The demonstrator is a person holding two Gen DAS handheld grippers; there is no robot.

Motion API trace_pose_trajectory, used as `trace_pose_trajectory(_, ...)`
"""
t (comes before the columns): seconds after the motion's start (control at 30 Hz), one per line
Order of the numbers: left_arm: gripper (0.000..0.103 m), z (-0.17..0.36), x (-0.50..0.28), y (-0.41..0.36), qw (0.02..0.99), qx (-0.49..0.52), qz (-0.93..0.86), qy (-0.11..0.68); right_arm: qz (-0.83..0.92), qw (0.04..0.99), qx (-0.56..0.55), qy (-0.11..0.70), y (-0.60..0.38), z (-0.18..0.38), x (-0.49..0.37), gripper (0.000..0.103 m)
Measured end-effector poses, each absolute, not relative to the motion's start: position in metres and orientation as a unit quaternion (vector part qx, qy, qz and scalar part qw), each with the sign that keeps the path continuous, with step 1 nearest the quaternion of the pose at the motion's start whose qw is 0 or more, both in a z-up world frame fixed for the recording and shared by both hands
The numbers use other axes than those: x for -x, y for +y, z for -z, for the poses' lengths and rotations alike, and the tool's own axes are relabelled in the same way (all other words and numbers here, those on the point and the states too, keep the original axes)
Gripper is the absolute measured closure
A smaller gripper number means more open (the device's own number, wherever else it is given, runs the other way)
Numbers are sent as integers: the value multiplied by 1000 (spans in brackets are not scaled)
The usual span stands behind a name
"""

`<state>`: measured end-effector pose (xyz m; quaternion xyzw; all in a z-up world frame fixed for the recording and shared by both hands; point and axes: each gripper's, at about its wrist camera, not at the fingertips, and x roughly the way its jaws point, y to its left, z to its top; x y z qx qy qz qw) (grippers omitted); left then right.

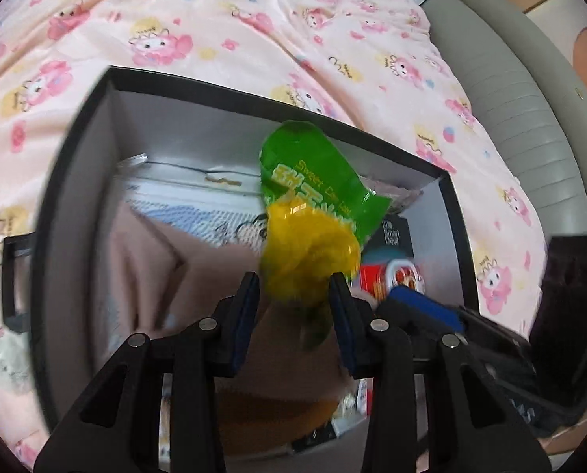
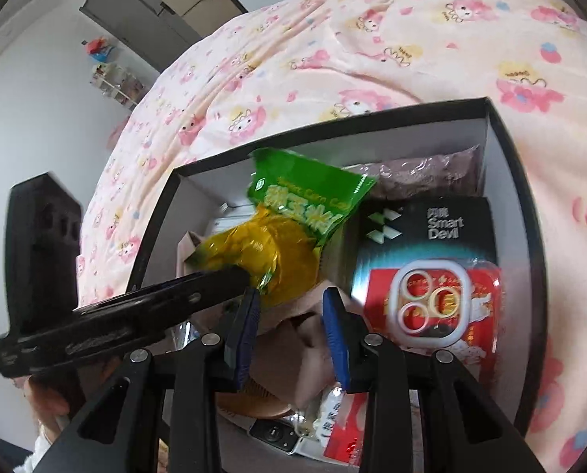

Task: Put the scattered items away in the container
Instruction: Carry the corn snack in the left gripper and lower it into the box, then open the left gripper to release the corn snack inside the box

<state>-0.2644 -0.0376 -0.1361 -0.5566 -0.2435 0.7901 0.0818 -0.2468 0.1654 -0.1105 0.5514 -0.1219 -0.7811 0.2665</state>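
The black box [image 1: 77, 181] sits on the pink printed bedspread [image 1: 214, 19] and already holds a beige cloth [image 1: 143, 260] at its left; the left gripper [image 1: 293, 295] is over the middle, its jaws parted with the green-and-yellow snack packet [image 1: 313, 213] between and beyond them (blurred, so whether the pads touch it I cannot tell); in my judgement the packet should drop onto the cloth, clear of the rim. To the right lie the Smart Devil carton [image 2: 431, 236] and the red lens-protector pack [image 2: 431, 307]; the right gripper [image 2: 291, 315] hangs just beside them, open and empty, and should stay clear.
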Motion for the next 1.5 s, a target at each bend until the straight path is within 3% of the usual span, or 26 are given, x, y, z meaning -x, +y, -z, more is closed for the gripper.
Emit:
trace_pose_trajectory(0.2, 69, 138, 271, -34, 87, 555, -777, -283, 810, 225, -517, -163, 192, 94, 251, 73)
trace_pose_trajectory(0.33, 69, 128, 258, -47, 95, 553, -768, -309, 821, 217, -509, -145, 193, 89, 250, 73)
trace_pose_trajectory(0.6, 69, 149, 265, -33, 63, 619, -737, -264, 802, 230, -539, -115, 175, 103, 254, 73)
trace_pose_trajectory(0.77, 65, 159, 274, -33, 50, 595, -725, -343, 797, 223, -551, -107, 177, 110, 255, 73)
trace_pose_trajectory(0.87, 65, 155, 266, -33, 31, 583, -737, -339, 799, 219, -549, -108, 178, 109, 255, 73)
trace_pose_trajectory(1.1, 65, 125, 239, -48, 87, 534, -765, -349, 799, 217, -551, -110, 178, 110, 258, 73)
trace_pose_trajectory(1.23, 65, 121, 244, -50, 119, 497, -770, -382, 793, 205, -549, -167, 189, 112, 260, 73)
trace_pose_trajectory(1.5, 70, 115, 258, -57, 3, 508, -805, -307, 794, 202, -549, -165, 192, 112, 263, 73)
